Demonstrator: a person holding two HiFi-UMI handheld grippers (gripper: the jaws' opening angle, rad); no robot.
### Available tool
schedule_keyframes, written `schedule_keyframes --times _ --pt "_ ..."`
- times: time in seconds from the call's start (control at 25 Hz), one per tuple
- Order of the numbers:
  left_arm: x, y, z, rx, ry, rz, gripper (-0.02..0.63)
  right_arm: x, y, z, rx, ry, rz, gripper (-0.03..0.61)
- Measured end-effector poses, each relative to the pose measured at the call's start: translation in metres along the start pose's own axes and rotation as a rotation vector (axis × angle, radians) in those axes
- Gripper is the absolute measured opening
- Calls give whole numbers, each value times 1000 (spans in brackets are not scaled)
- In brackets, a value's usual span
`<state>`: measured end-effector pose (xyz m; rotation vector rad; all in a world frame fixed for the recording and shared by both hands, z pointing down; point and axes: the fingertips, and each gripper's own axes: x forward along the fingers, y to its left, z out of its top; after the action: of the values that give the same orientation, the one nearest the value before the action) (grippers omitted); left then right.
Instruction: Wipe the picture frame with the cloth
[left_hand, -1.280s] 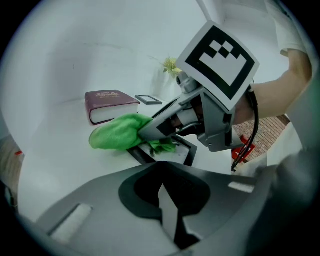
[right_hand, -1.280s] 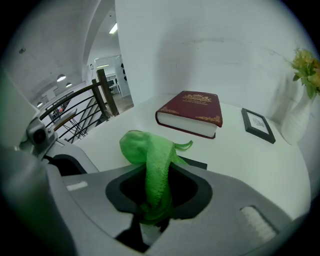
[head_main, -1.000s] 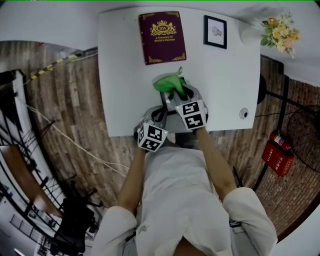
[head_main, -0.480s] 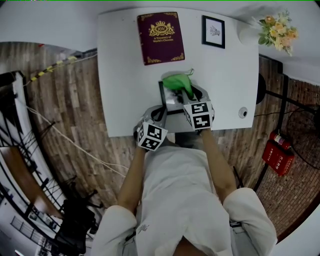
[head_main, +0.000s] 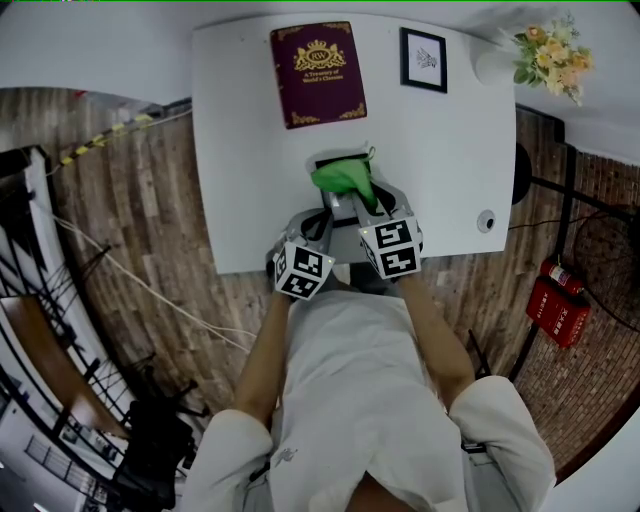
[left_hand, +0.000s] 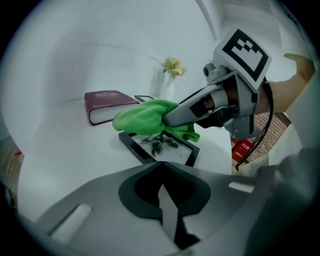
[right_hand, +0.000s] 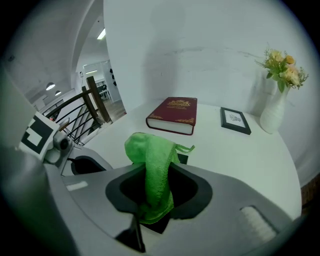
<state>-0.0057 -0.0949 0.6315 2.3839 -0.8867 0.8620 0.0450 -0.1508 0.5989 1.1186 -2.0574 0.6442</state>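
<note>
While left gripper (left_hand: 162, 199) is closed, right gripper (right_hand: 156, 197) clamps the cloth (head_main: 343, 178) on the frame (left_hand: 132, 146) near the table (head_main: 250, 150) edge.

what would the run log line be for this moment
phase: wiping | right tongs: shut on green cloth | cloth position: over near picture frame | left tongs: shut, empty, off frame

L hand-held gripper (left_hand: 162, 167): jaws closed | R hand-held gripper (right_hand: 157, 172): clamps cloth (right_hand: 149, 150)
</note>
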Motion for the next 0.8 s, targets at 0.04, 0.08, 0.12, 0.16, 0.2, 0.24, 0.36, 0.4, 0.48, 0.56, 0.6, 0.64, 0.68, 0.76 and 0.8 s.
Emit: schedule_keyframes --times 0.04,0.08,0.12,0.16,0.2,0.24,0.36,0.4,0.48,0.56,0.6,0.64,0.68,0.76,0.8 --pt "0 0 0 1 0 0 20 1 7 0 -6 1 15 100" --pt "0 0 0 1 1 1 20 3 13 0 -12 1 29 100" --pt "0 0 0 2 1 1 20 6 19 0 -19 1 42 100" --pt "1 0 0 2 0 1 20 9 25 0 -26 1 54 100" --pt "1 0 0 3 -2 1 20 11 30 0 -31 5 66 100" --pt "0 0 1 3 -3 0 20 14 35 0 -36 10 76 100" --pt "0 0 0 2 -2 -2 20 23 47 -2 -47 23 102 100" --pt "0 0 0 2 -2 -2 20 26 50 -3 -51 30 109 100" --pt "0 0 1 1 0 -2 20 33 54 -6 -57 47 120 100" --pt "0 0 1 1 1 -2 20 38 57 -10 -64 63 122 100" --pt "0 0 1 1 1 -2 20 40 57 -11 -71 66 121 100" --pt "0 0 1 0 1 -3 20 41 57 -12 -81 67 119 100" --pt "0 0 1 0 1 -2 20 41 56 -12 -92 66 117 100" --pt "0 0 0 -3 0 -2 20 41 54 -14 -108 65 114 100" --pt "0 0 0 -5 0 -2 20 41 52 -16 -110 66 110 100"
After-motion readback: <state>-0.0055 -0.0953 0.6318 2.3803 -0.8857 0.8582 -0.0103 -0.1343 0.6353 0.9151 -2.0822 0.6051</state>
